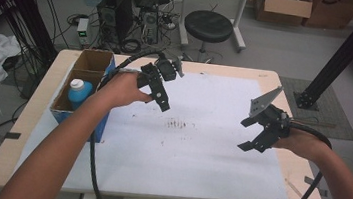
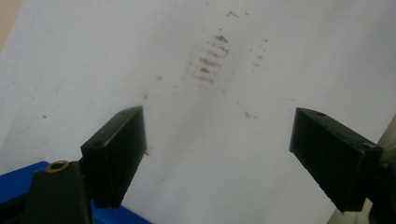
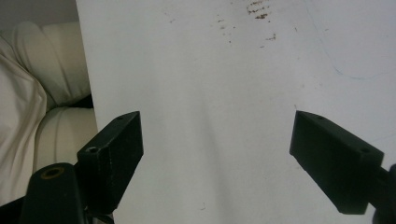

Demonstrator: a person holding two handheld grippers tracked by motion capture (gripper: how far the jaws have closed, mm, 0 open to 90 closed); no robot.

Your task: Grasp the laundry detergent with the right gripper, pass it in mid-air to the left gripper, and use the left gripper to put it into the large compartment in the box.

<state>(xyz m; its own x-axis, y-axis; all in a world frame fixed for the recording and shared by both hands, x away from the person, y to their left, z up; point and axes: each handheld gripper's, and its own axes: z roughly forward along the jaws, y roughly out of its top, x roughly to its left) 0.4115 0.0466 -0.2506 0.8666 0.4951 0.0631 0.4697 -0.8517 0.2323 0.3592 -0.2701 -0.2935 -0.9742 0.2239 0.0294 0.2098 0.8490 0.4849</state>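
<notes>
My left gripper [image 1: 168, 86] hangs above the back left part of the white sheet [image 1: 197, 162], close to the cardboard box [image 1: 90, 62]. In the left gripper view, the left gripper [image 2: 219, 123] has its jaws wide apart with nothing between them, over brown smudges [image 2: 210, 58] on the sheet. My right gripper [image 1: 246, 133] hovers over the right side of the sheet, pointing left. In the right gripper view, the right gripper [image 3: 217, 123] also stands open and empty above bare white sheet [image 3: 210, 84].
The cardboard box, with a blue side, stands at the table's left edge and holds a blue bottle with a white cap [image 1: 78, 93]. Brown smudges [image 1: 177, 125] mark the sheet's middle. A stool [image 1: 208, 26], computer gear and cables lie on the floor behind. The person's light trousers [image 3: 42, 107] show past the near edge.
</notes>
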